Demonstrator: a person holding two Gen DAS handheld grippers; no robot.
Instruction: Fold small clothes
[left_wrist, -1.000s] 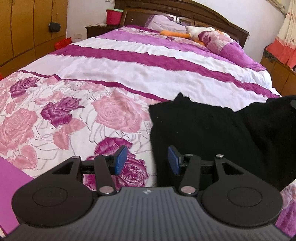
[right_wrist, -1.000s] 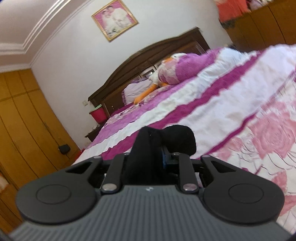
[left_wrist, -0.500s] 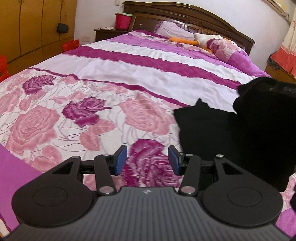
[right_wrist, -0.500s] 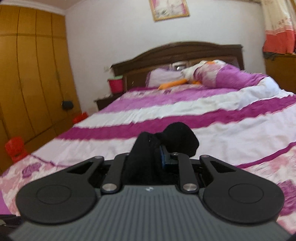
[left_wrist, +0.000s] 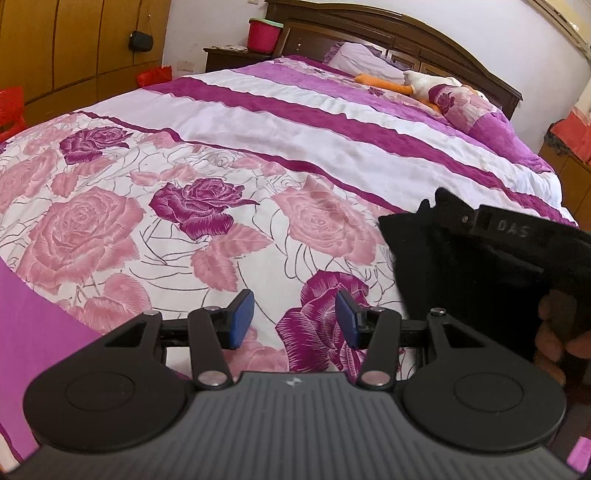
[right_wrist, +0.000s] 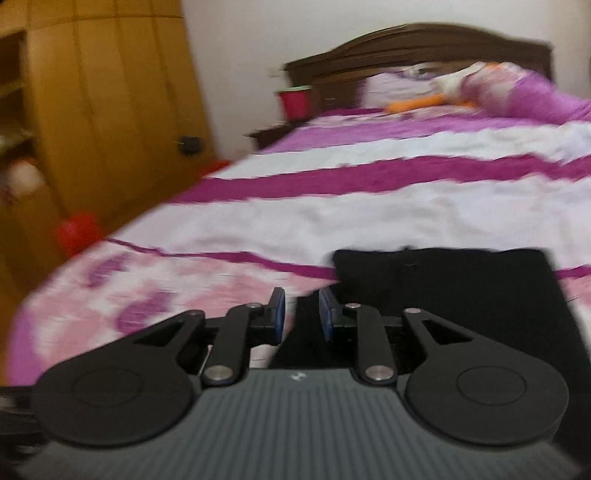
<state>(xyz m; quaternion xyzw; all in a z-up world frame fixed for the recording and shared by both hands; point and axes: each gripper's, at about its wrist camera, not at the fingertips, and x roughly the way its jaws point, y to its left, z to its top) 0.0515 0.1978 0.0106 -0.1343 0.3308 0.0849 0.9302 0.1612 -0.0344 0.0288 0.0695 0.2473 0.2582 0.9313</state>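
A black garment (right_wrist: 461, 291) lies flat on the floral bedspread (left_wrist: 184, 206), ahead and right of my right gripper. In the left wrist view only its left edge (left_wrist: 410, 243) shows, at the right. My left gripper (left_wrist: 293, 319) is open and empty over the spread, left of the garment. My right gripper (right_wrist: 298, 314) is open, its blue pads apart, with a strip of black cloth lying under the gap; the view is blurred. The body of the right gripper (left_wrist: 517, 251) and the hand holding it cover much of the garment in the left wrist view.
Pillows and an orange-and-white soft toy (left_wrist: 410, 83) lie at the head of the bed by the dark headboard (left_wrist: 388, 33). A red bucket (left_wrist: 264, 35) stands on the nightstand. Wooden wardrobes (right_wrist: 92, 103) line the left wall.
My right gripper has opened and let go of the black cloth, which now lies flat on the bed. It swung left and down. My left gripper moved left, away from the garment.
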